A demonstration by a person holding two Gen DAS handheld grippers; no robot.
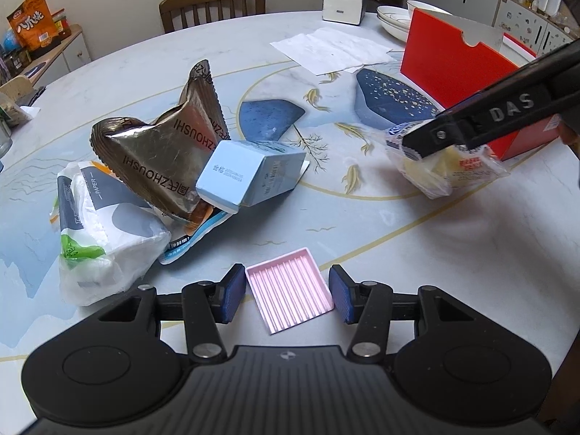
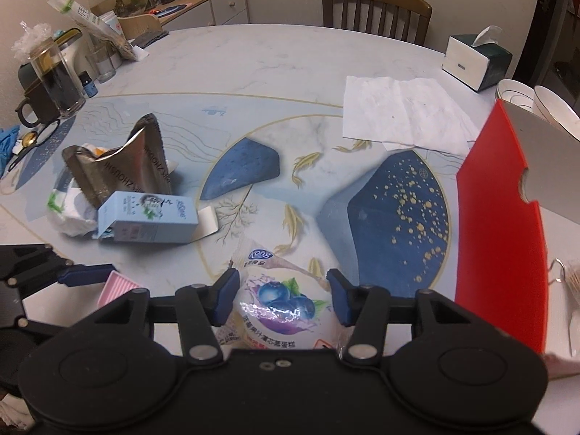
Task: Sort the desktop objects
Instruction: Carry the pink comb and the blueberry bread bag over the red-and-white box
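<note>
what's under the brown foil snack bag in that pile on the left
The brown foil bag leans over a white tissue pack and a flat blue-white wrapper, with the light blue box against it. Anything deeper is covered.

Pink ridged tray (image 1: 290,290) lies flat near the table edge — foil bag (image 1: 163,152), blue carton (image 1: 250,174), tissue pack (image 1: 105,239) heaped beside; wrapped blueberry cake (image 2: 282,304) apart.

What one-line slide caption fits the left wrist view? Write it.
Left gripper open around a pink ridged tray; right gripper holds a wrapped blueberry cake above the table.
</note>
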